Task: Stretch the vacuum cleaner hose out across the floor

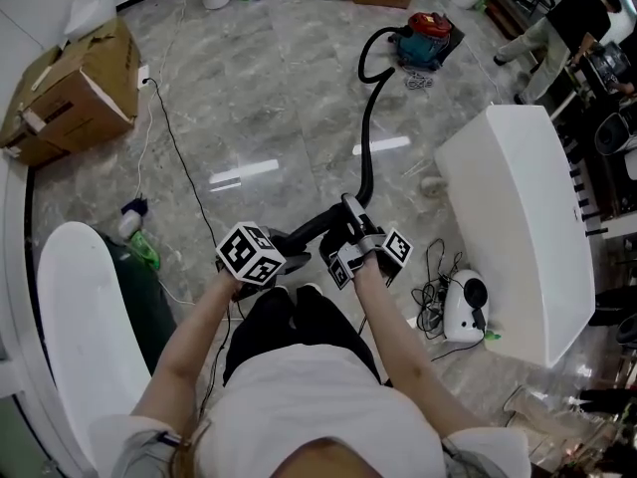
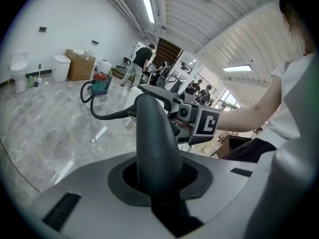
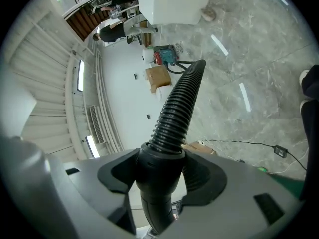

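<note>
The black ribbed vacuum hose curves over the marble floor from the red and teal vacuum cleaner at the far side up to my hands. My left gripper is shut on the smooth dark handle tube at the hose's near end, which fills the space between its jaws. My right gripper sits just right of it, its pads pressed on the black hose cuff. Beyond the cuff, the ribbed hose leads off toward the vacuum cleaner. The left gripper view also shows the right gripper.
A cardboard box stands at the far left, and a thin black cable crosses the floor. A large white unit is at the right, with a small white device and tangled cords beside it. A person stands at the far right.
</note>
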A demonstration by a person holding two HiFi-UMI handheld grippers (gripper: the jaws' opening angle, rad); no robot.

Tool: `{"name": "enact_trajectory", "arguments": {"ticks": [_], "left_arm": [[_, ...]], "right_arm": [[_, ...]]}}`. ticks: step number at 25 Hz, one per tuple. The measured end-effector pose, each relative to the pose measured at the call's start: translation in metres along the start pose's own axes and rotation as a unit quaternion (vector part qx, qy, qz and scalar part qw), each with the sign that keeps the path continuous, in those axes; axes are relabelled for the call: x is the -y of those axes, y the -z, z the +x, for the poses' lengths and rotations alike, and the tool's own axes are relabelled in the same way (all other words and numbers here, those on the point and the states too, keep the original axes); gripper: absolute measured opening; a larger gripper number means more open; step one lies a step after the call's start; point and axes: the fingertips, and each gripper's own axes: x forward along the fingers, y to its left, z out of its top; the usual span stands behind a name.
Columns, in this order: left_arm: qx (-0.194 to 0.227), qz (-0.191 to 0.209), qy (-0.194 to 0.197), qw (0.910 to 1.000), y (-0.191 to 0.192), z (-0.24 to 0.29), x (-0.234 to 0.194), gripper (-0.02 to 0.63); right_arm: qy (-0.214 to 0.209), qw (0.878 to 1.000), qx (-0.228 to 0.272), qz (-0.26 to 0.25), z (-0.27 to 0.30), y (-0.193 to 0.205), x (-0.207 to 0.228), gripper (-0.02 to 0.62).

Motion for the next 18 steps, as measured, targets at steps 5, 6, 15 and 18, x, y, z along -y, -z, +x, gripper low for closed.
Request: {"name": "enact_trajectory", "arguments": {"ticks": [5, 6, 15, 18], "left_arm": [[0.031, 0.003, 0.022, 0.9993, -0.014, -0.007, 0.004, 0.109], [0.035, 0.000, 0.018, 0.9992, -0.015, -0.011, 0.001, 0.137], [0.124, -0.055, -0.035, 0.9902, -0.036, -0.070, -0.020, 0.273], [0.181, -0.110, -0.044, 0.9763, -0.030, -0.094, -0.033, 0.278]], "right_arm": [[-0.027, 0.999, 0.018, 0.027, 0.001, -0.010, -0.006, 0.270], [-0.034, 0.999, 0.023, 0.034, 0.002, -0.012, -0.008, 0.270], [-0.081, 0.993, 0.070, 0.051, 0.003, -0.054, -0.037, 0.270], [-0.098, 0.990, 0.089, 0.057, 0.004, -0.064, -0.041, 0.270]]}}
